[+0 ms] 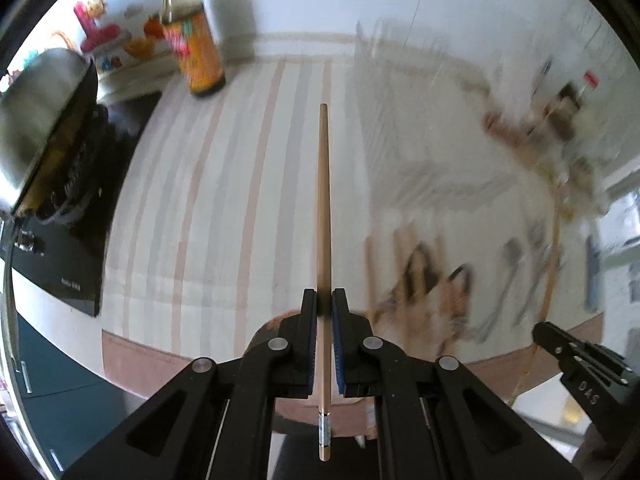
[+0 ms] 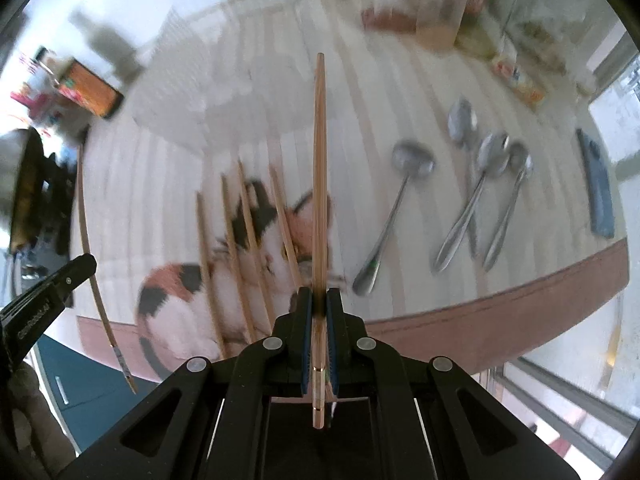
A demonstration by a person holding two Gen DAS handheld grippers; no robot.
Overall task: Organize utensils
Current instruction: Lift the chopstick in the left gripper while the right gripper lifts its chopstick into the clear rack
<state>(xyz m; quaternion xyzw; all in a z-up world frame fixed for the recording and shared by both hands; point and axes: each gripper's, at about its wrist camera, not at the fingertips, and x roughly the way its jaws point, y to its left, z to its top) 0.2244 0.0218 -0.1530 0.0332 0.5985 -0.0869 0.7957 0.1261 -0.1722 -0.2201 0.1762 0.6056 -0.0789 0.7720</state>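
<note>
My left gripper [image 1: 324, 298] is shut on a wooden chopstick [image 1: 324, 208] that points forward above the striped tablecloth. My right gripper [image 2: 319, 298] is shut on another wooden chopstick [image 2: 320, 168], held above the table. Several more chopsticks [image 2: 248, 240] lie side by side on a cat picture on the cloth below it. A ladle [image 2: 394, 208] and three spoons [image 2: 480, 196] lie to the right. The left gripper's chopstick also shows at the left of the right wrist view [image 2: 94, 276].
A sauce bottle [image 1: 192, 44] stands at the back left by a pot [image 1: 36, 112] on a black stove. A white rack [image 1: 404, 128] stands behind the utensils. Jars and bottles [image 2: 440, 8] crowd the back right. A blue phone [image 2: 598, 184] lies far right.
</note>
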